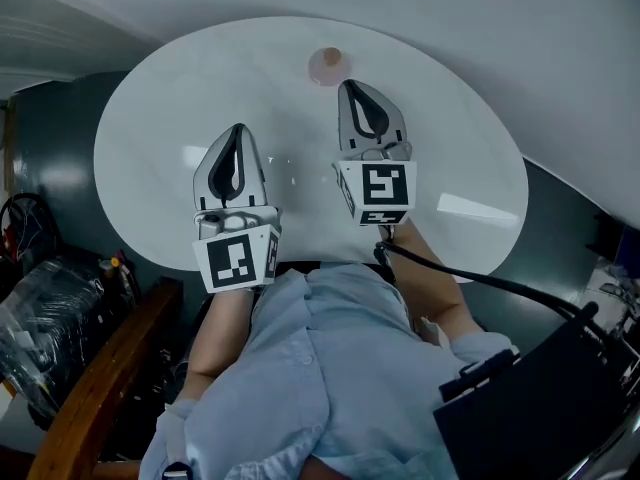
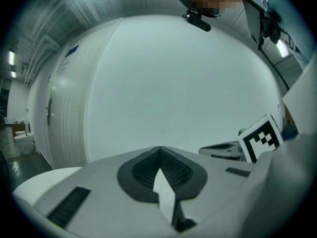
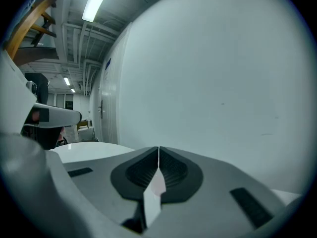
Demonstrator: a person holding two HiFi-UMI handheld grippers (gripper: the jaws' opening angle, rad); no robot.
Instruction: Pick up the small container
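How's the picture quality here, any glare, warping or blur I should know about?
Head view: bright glare patches on the white table, and the small container looks soft and pale. Left gripper view: strong fisheye bending, dark corners. Right gripper view: same bending, and the ceiling strip light is blown out.

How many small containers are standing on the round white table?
1. The small container stands near the far edge of the round white table, just beyond the right hand-held gripper. Something small could be hidden beneath it.
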